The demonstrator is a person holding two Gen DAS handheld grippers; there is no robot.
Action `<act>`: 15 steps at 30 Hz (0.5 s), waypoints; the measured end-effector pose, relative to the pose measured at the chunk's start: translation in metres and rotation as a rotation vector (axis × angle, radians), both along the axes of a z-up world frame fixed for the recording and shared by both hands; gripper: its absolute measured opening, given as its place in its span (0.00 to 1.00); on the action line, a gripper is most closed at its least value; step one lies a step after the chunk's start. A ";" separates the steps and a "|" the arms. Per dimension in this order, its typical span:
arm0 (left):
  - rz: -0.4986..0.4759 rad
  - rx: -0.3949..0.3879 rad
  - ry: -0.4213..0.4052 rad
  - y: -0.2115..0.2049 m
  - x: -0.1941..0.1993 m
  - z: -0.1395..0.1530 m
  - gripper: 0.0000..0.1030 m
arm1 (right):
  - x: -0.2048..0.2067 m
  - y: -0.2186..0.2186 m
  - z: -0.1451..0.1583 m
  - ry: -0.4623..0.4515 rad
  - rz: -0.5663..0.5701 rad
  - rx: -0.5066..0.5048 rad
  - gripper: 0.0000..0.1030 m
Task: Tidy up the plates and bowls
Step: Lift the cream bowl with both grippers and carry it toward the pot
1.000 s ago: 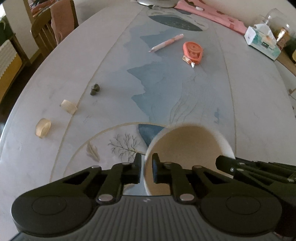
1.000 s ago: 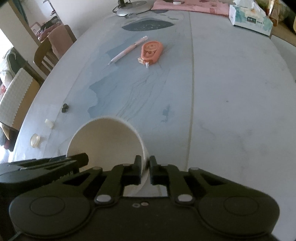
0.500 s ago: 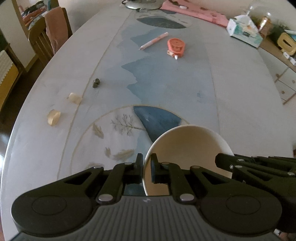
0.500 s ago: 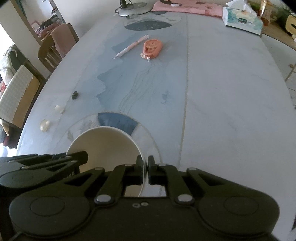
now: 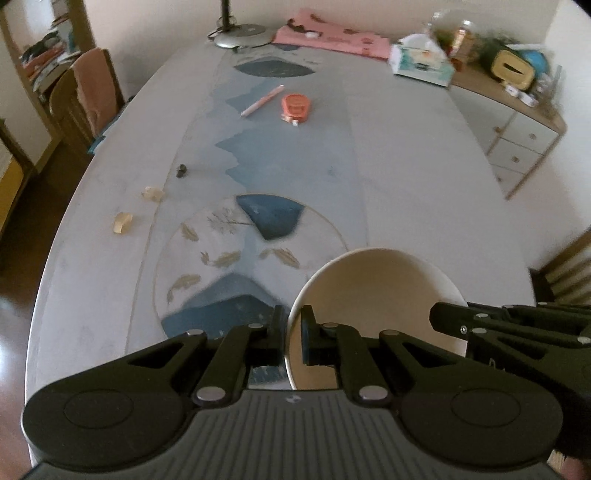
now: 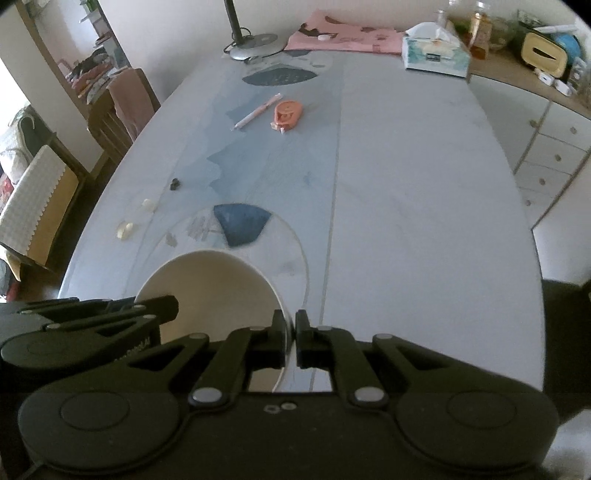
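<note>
While the long oval table (image 5: 424, 192) filled most of both views, its printed cloth (image 5: 288, 155) ran down the middle in blue-grey mountain shapes, ending in a circle of leaves and a dark blue wedge near the cameras. At the far end lay a pink patterned cloth (image 6: 343, 35) beside the round base of a desk lamp (image 6: 258, 44), with a tissue box (image 5: 423, 66) to the right of them. A cream bowl (image 5: 373, 295) hung above the near part of the table, tilted so its hollow faced the cameras and held by opposite sides of its rim. The left gripper (image 5: 293, 332) pinched the rim's left edge, one finger outside the wall and one inside. The right gripper (image 6: 290, 332) pinched the rim's right edge, its fingers nearly together with only the thin wall between them. Farther up the cloth an orange correction-tape dispenser (image 5: 295, 107) lay just beside a pink pen (image 5: 263, 100). Left of the cloth sat two pale translucent lumps (image 5: 123, 221) and a small dark object (image 5: 181, 170), too small to identify.
</note>
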State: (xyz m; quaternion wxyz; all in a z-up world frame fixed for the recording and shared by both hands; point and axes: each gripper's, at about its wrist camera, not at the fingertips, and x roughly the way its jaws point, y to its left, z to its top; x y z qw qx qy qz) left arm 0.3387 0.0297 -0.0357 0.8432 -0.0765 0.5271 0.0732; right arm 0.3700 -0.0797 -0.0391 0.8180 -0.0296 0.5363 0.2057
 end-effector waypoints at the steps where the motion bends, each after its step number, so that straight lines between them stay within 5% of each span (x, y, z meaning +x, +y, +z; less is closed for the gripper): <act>1: -0.014 -0.003 -0.003 -0.004 -0.007 0.004 0.07 | -0.007 -0.005 0.004 -0.002 -0.006 0.002 0.05; 15: -0.190 0.009 -0.029 -0.062 -0.079 0.034 0.07 | -0.079 -0.054 0.038 -0.050 -0.070 -0.010 0.05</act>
